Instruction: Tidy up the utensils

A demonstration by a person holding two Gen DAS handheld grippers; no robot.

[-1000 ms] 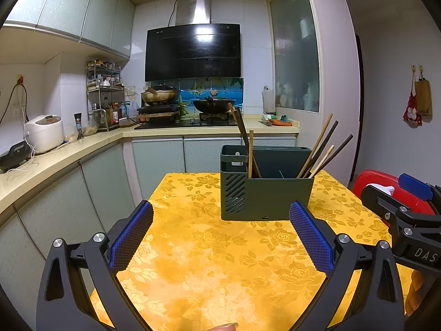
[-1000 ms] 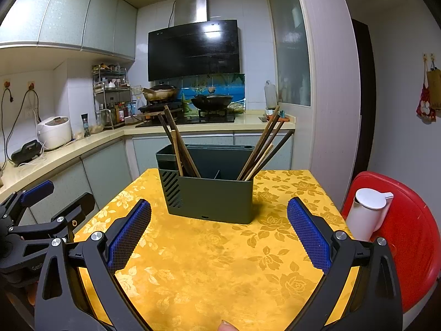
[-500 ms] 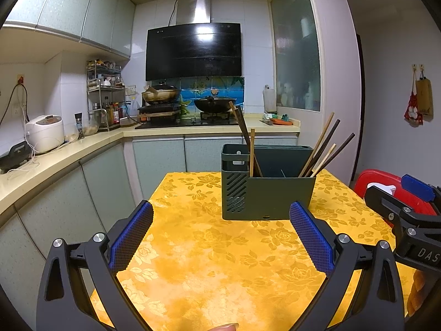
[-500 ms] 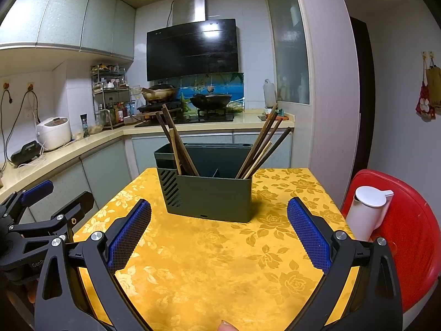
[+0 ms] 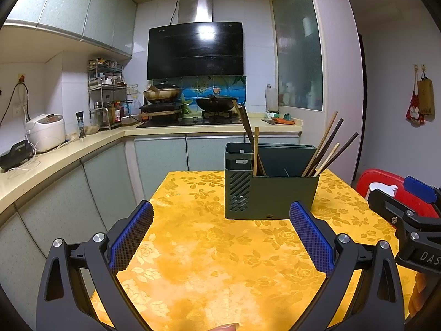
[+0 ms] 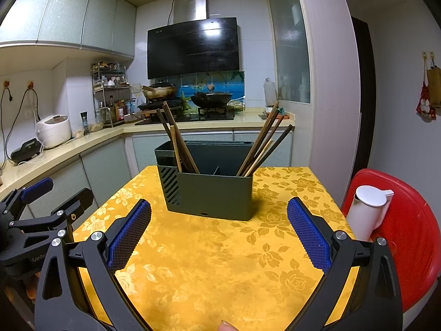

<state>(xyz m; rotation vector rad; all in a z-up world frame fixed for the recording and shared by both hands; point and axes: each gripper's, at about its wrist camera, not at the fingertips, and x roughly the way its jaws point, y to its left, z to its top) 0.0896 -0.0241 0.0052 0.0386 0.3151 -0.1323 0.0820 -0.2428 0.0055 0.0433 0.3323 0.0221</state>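
A dark green utensil holder [image 5: 271, 194] [image 6: 212, 193] stands on the yellow flowered tablecloth [image 5: 220, 262] [image 6: 209, 262]. Chopsticks lean in its left compartment [image 5: 252, 143] [image 6: 176, 143] and in its right compartment [image 5: 328, 146] [image 6: 264, 143]. My left gripper [image 5: 220, 237] is open and empty, held above the table short of the holder. My right gripper [image 6: 219, 237] is open and empty, also short of the holder. Each gripper shows at the edge of the other's view, the right one [image 5: 408, 215] and the left one [image 6: 46, 207].
A red chair [image 6: 408, 226] with a white kettle [image 6: 366, 209] on it stands right of the table. A kitchen counter [image 5: 69, 151] with a rice cooker [image 5: 46, 131] runs along the left. The stove with woks [image 5: 190, 102] is behind the table.
Both grippers have drifted slightly, so the holder sits a little differently in each view. Both stay open and empty.
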